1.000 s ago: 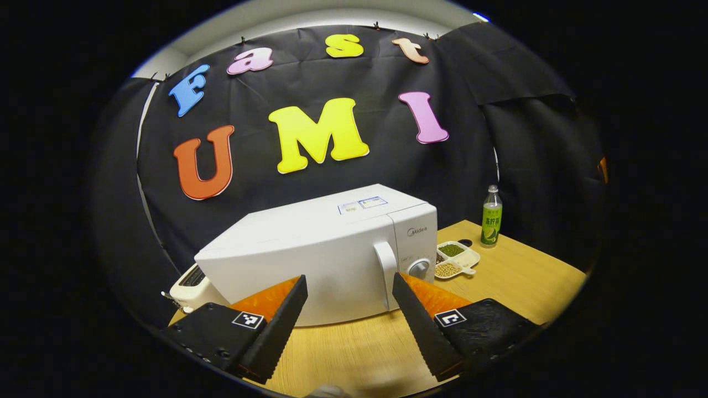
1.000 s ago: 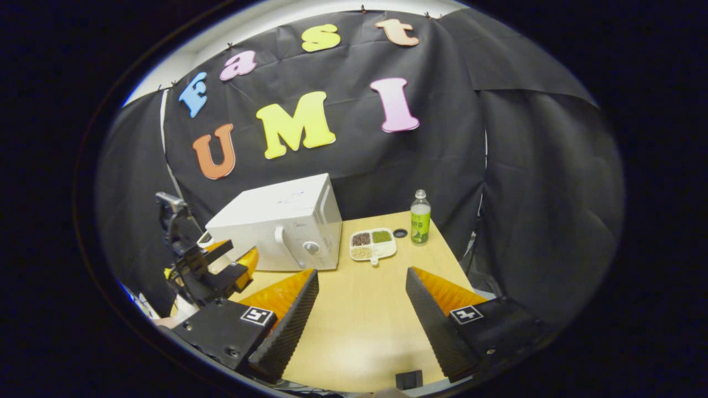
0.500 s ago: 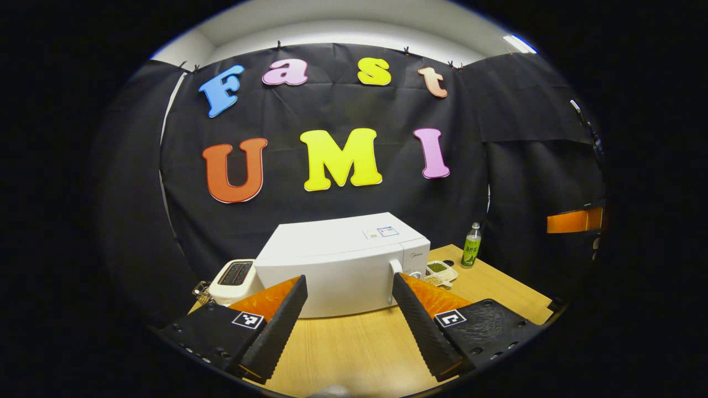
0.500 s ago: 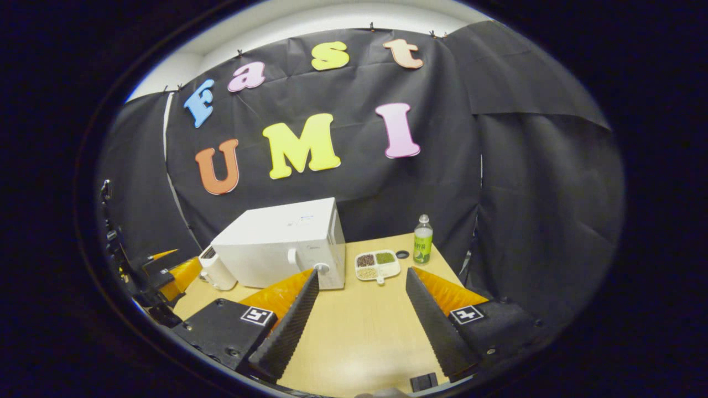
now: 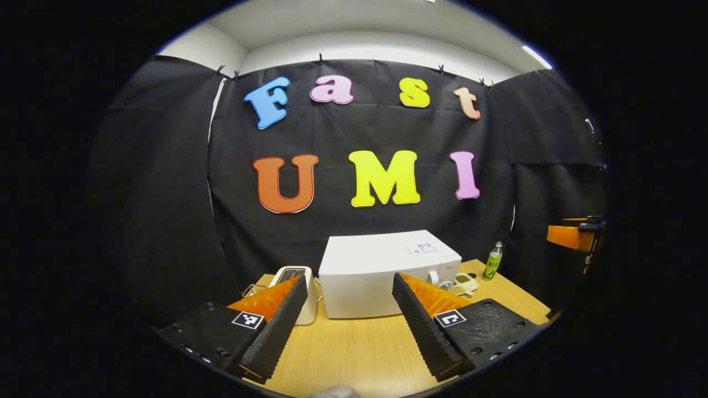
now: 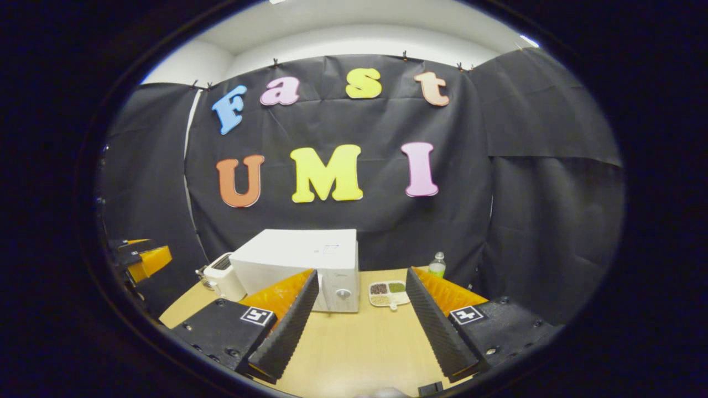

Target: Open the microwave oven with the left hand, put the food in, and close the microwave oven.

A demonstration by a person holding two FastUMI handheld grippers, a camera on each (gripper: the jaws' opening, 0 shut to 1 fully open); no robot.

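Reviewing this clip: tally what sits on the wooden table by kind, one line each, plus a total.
Microwave oven: 1
Toaster: 1
Divided food tray: 1
Green-labelled bottle: 1
Total: 4, all on the table.

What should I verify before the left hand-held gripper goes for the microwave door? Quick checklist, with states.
1. Microwave door closed, ready to pull: ok.
2. Left hand-held gripper open, holding nothing: ok.
3. Left hand-held gripper at the door handle: not ok, it sits well back over the table.
4. Food tray within reach beside the microwave: ok.
5. Right hand-held gripper open, free for the tray: ok.
6. Toaster and bottle clear of door swing: cannot tell.
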